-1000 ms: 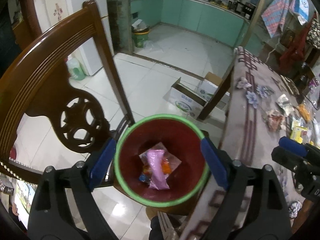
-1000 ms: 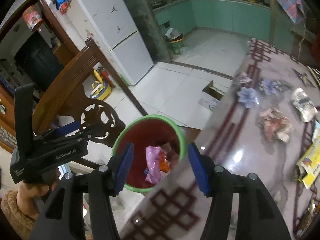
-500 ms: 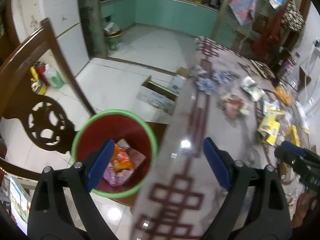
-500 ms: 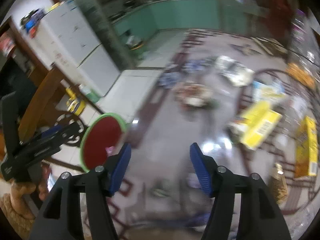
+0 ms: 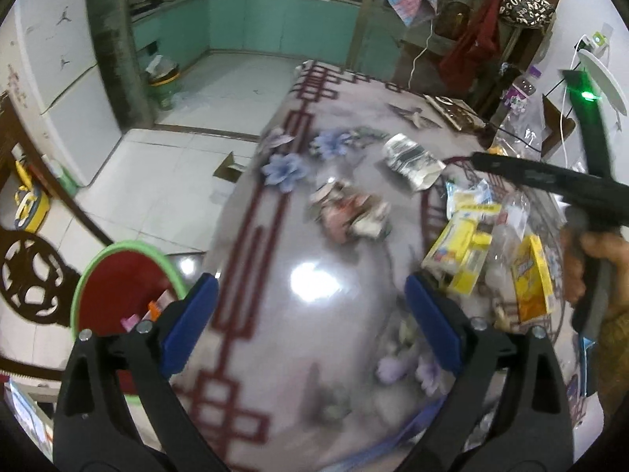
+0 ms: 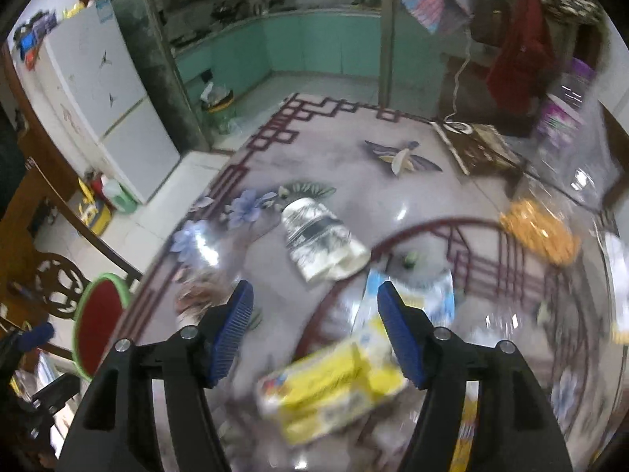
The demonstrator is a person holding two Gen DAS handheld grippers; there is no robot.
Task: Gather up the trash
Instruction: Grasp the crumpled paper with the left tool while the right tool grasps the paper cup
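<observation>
Over the table (image 5: 251, 236), with trash all around.
Left gripper (image 5: 310, 324) and right gripper (image 6: 314, 330) both spread wide, just been opening, holding nothing. Red bin (image 5: 114, 279) down past the table's left edge; yellow wrapper (image 6: 334, 381) under right gripper; silver bag (image 6: 318, 240) farther off.

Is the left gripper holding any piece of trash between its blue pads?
No: the left gripper has its blue pads spread wide, with only the bare glossy patterned tabletop visible between them.
</observation>
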